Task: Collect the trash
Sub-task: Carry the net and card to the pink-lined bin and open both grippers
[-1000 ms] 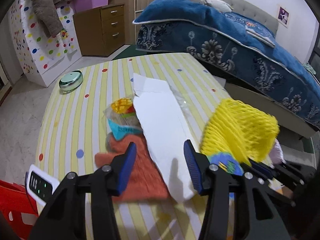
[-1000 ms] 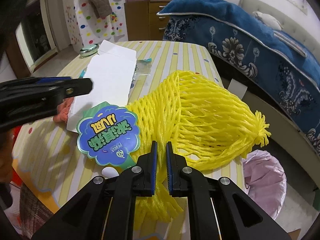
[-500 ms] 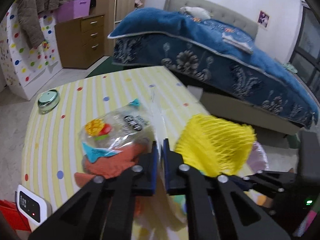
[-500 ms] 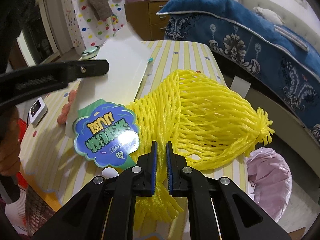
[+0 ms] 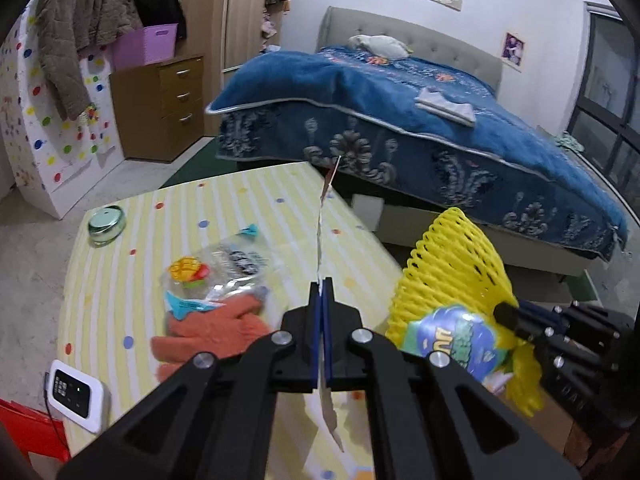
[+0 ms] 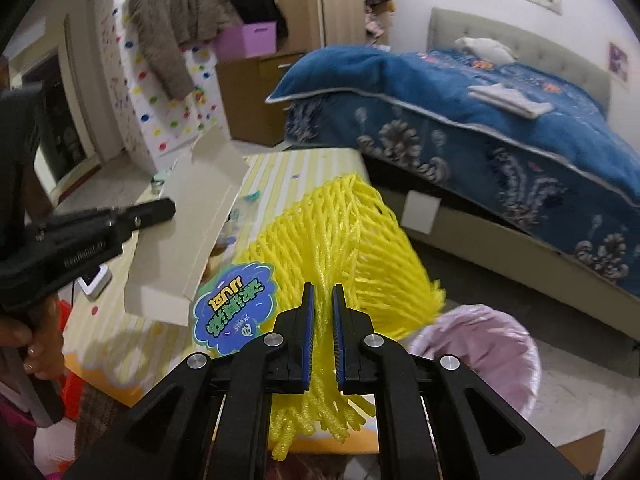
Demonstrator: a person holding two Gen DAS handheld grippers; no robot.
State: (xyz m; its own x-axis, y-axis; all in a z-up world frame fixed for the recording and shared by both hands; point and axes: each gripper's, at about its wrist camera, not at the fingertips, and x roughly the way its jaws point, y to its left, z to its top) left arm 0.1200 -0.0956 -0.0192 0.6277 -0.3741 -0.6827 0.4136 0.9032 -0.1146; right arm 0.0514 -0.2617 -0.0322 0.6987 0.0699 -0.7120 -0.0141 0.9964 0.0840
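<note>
My left gripper (image 5: 322, 284) is shut on a flat white cardboard piece (image 5: 322, 220), seen edge-on and lifted off the striped table (image 5: 120, 272). From the right wrist view the same cardboard piece (image 6: 188, 232) hangs from the left gripper (image 6: 160, 210), held by a hand. My right gripper (image 6: 321, 292) is shut on a yellow net bag (image 6: 344, 236) with a blue-green label (image 6: 234, 304); that net bag (image 5: 452, 268) also shows at the right of the left wrist view. A clear snack wrapper (image 5: 212, 272) lies on the table.
An orange glove (image 5: 208, 332), a white device (image 5: 76, 394) and a round tin (image 5: 106, 220) sit on the table. A pink-lined bin (image 6: 480, 348) stands on the floor right of the table. A blue-covered bed (image 5: 420, 128) lies beyond.
The left gripper shut on the white cardboard and lifted it off the table, turning it on edge. The right gripper rose with the yellow net bag, clear of the table.
</note>
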